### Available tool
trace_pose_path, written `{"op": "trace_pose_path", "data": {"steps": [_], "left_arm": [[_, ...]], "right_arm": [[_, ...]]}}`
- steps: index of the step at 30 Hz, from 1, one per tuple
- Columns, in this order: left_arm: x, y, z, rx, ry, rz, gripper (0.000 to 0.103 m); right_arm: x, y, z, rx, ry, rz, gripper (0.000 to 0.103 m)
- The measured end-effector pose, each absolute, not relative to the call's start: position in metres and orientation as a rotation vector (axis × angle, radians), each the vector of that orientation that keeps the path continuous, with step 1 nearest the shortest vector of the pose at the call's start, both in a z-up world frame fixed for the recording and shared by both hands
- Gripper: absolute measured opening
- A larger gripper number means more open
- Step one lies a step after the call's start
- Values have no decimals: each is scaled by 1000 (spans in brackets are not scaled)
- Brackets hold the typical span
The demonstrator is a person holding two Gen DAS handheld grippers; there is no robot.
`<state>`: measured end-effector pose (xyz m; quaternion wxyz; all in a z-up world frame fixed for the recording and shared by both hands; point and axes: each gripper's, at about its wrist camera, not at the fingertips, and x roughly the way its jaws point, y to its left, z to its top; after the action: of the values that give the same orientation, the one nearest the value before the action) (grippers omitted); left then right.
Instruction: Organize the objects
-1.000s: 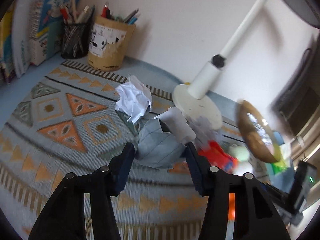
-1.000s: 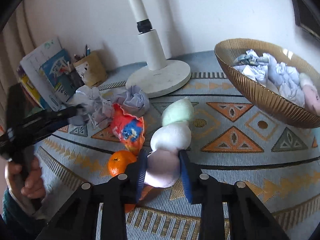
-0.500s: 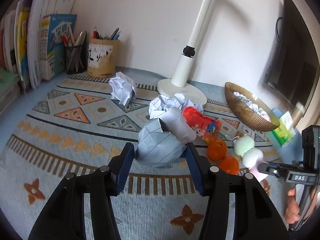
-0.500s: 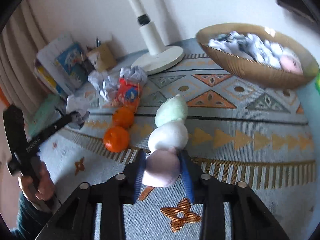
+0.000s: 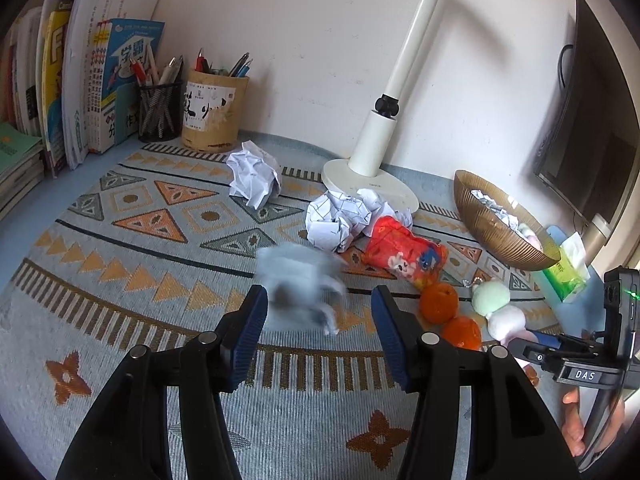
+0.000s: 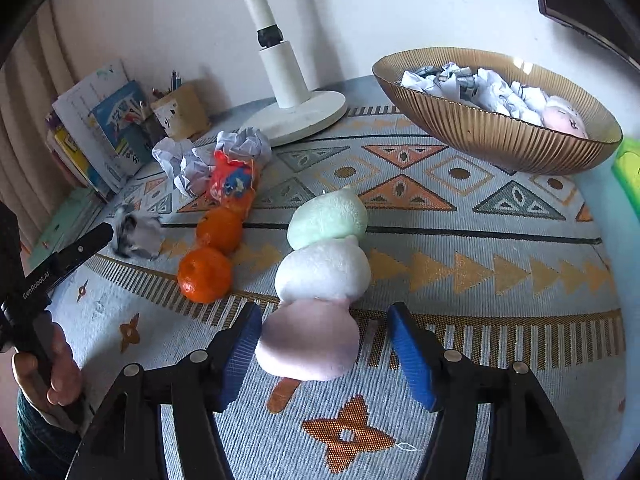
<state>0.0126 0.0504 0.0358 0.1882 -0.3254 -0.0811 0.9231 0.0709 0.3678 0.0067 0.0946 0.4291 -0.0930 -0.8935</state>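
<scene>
Both tools over a patterned mat (image 5: 132,220) on the bench. We see the left tool (image 5: 318,320) with its pads parted; a crumpled paper ball (image 5: 298,284), blurred, sits between and just ahead of them, free of the right pad, while contact at the left pad cannot be told. The right tool (image 6: 324,344) has just been opening: its pads stand apart on either side of the pink end of a plush skewer (image 6: 320,280), the left pad close to or touching the plush and the right pad clear of it, so nothing is gripped. The skewer lies on the mat, pink, white and green segments in a row, its stick end toward the tool.

Left of the skewer we note two oranges (image 6: 212,252), touching, then a red snack bag (image 6: 232,178) and more paper balls (image 5: 344,216) near the lamp (image 5: 372,184) base. One paper ball (image 5: 254,174) lies apart, nearer the pen cups (image 5: 188,108) and books (image 5: 80,80) at the wall. A ribbed bowl (image 6: 480,128) at the right already holds crumpled paper and a pink plush. A hand (image 6: 48,372) grips the left tool's handle.
</scene>
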Motion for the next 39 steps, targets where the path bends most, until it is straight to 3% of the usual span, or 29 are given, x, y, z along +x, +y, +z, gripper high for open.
{"op": "trace_pose_path", "data": {"steps": [6, 11, 13, 16, 25, 35, 39], "left_arm": [[10, 49, 34, -940, -240, 2592, 52], [8, 47, 33, -954, -250, 2598, 60], [8, 45, 33, -958, -261, 2611, 77], [8, 40, 33, -947, -301, 2615, 87], [2, 29, 29, -973, -404, 2595, 87], [2, 28, 29, -977, -397, 2592, 87], [-9, 27, 20, -1102, -430, 2587, 87]], "right_arm": [[71, 368, 7, 1270, -282, -2649, 64], [72, 369, 8, 1270, -280, -2650, 64], [72, 369, 8, 1268, -284, -2649, 64], [72, 369, 8, 1268, -290, -2645, 64], [72, 369, 8, 1267, -305, -2634, 64], [73, 370, 8, 1261, -311, -2637, 64], [74, 368, 9, 1254, -292, -2656, 64]]}}
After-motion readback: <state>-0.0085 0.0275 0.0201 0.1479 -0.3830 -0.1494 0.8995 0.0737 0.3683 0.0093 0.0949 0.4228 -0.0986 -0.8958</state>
